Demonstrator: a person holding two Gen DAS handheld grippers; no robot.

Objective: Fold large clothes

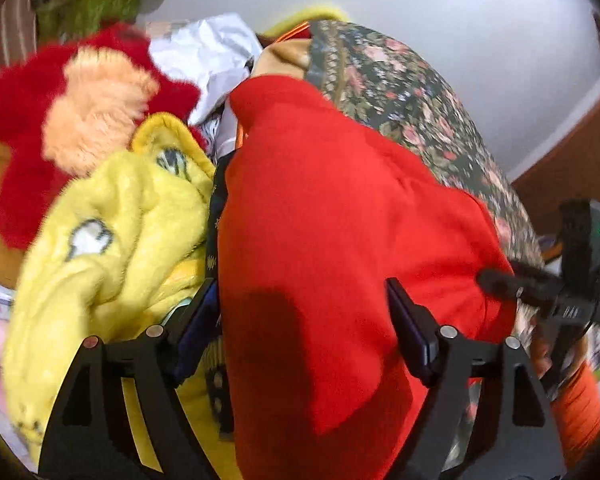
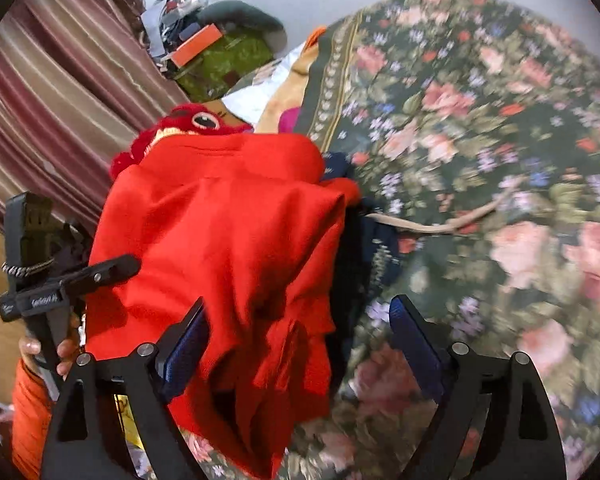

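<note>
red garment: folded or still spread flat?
Folded, roughly. The red garment lies doubled in a bunched stack on the floral bedspread, layers overlapping and edges uneven. Both grippers stand open, off it.

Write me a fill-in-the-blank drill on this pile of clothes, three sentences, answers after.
1. The garment between the fingers of the left gripper is ____ in colour.
2. The bedspread carries a ____ pattern.
3. The right gripper has its jaws ____.

Missing words: red; floral; open
</note>
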